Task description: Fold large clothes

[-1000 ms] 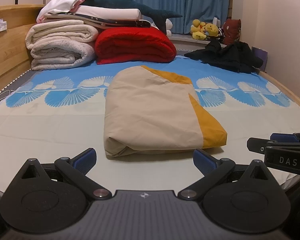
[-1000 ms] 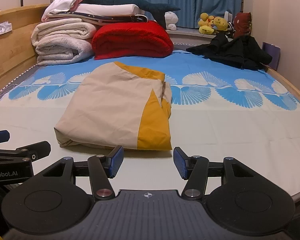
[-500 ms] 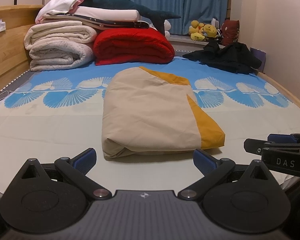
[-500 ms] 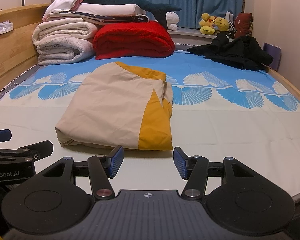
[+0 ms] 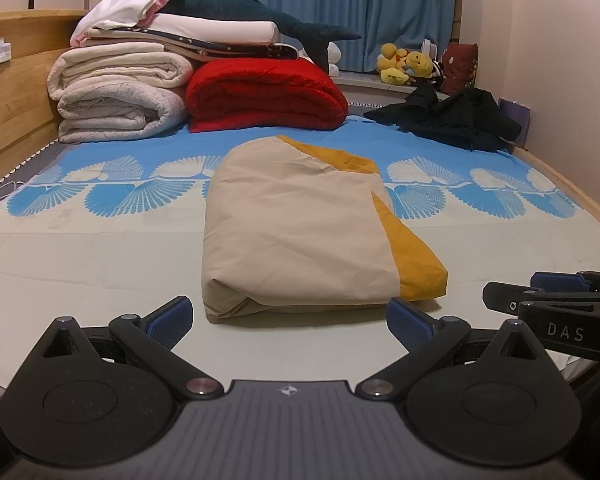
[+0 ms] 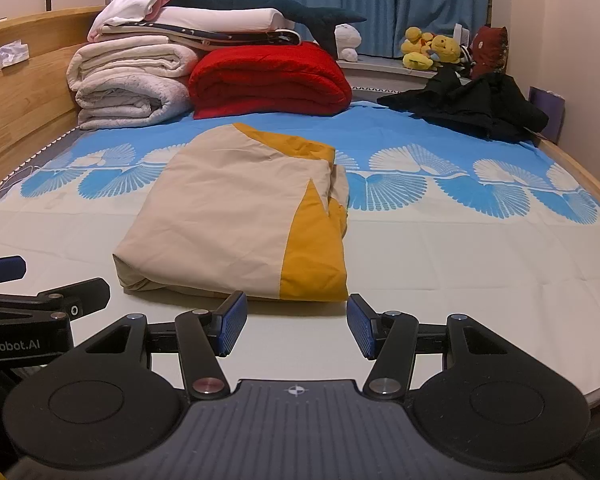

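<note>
Garment (image 5: 300, 232) folded — long axis toward red blanket (image 5: 266, 94)

I'm working in a home bedroom: ahead of my jaws lies a bed (image 5: 100, 248) with a wooden headboard (image 5: 16, 92), stacked blankets (image 5: 120, 92), plush toys (image 5: 406, 64) and blue curtains (image 5: 348, 12) beyond.

Warm, dim indoor light is falling evenly from above, casting soft shadows; fisheye curvature is bending the edges, corners are vignetting black, focus is staying sharp.
</note>
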Demonstrator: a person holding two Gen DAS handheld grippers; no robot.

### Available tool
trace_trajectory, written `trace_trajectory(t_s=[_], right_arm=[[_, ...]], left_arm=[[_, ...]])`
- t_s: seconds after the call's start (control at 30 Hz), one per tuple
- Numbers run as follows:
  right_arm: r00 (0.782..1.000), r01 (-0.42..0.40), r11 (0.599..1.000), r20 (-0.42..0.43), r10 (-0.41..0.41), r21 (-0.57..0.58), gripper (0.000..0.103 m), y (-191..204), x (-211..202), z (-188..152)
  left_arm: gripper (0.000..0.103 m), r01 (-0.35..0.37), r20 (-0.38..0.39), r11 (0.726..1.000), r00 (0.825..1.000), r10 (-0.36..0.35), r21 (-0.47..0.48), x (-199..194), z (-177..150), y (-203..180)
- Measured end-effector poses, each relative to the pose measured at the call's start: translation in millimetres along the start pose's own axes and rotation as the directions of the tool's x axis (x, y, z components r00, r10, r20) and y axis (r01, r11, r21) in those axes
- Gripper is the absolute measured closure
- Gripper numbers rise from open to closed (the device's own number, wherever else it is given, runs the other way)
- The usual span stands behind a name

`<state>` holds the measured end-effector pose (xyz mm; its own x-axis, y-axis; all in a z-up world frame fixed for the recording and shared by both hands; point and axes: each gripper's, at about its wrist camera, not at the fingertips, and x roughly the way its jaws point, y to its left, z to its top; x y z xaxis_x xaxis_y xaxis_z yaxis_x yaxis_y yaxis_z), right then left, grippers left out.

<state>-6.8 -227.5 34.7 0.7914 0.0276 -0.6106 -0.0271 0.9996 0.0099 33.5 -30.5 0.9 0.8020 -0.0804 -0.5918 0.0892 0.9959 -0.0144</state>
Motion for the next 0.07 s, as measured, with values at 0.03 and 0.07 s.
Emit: trace_trajectory(t_s=[0.03, 0.07], right_arm=[[1.0, 0.0, 1.0, 0.0, 0.0, 0.001, 0.046, 0.1, 0.0, 0.0], [1.0, 0.0, 1.0, 0.0, 0.0, 0.001, 0.046, 0.1, 0.0, 0.0]], left_arm=[[0.0, -0.001, 0.0, 1.0, 1.0, 0.001, 0.0, -0.1, 0.1, -0.4], [0.0, -0.002, 0.0, 1.0, 1.0, 0.002, 0.0, 0.0, 0.0, -0.1]])
